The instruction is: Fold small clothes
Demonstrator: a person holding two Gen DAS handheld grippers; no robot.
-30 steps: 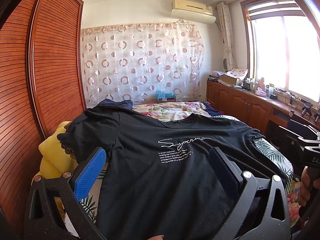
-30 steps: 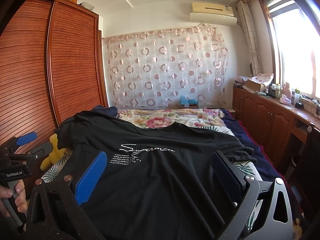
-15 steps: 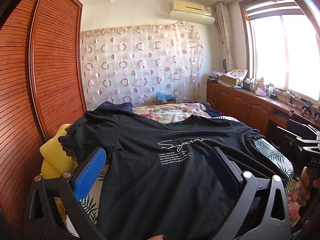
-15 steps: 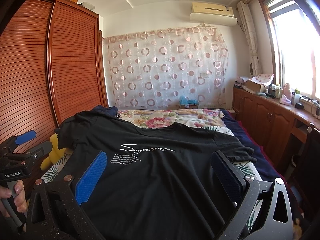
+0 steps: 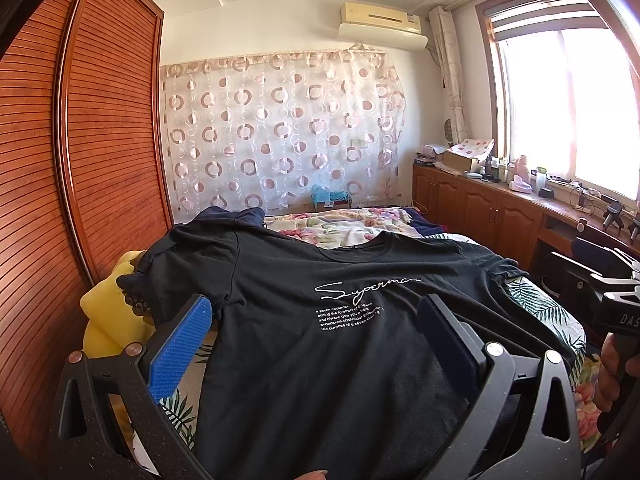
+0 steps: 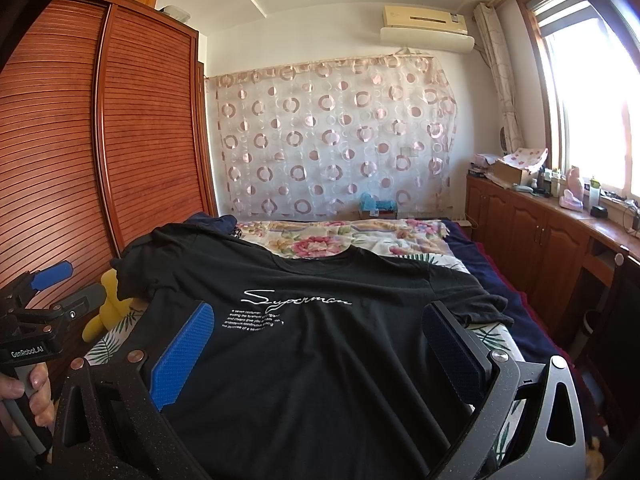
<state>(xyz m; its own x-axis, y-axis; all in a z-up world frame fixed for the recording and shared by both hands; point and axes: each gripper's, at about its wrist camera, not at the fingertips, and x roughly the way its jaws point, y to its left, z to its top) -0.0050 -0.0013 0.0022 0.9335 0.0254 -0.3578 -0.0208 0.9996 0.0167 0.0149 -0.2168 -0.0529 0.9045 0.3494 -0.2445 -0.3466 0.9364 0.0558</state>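
A black T-shirt with white "Superman" lettering lies spread flat, front up, on the bed, collar toward the far wall; it also fills the middle of the right wrist view. My left gripper hovers above its lower half, open and empty. My right gripper also stands open over the lower half, nothing between its blue pads. Each gripper shows at the edge of the other's view, held by a hand.
A floral bedspread covers the bed beyond the shirt. A yellow plush toy sits at the bed's left edge beside the wooden wardrobe. Wooden cabinets with clutter run along the window wall on the right.
Both grippers have drifted only slightly; the shirt lies unchanged and both jaws stay open.
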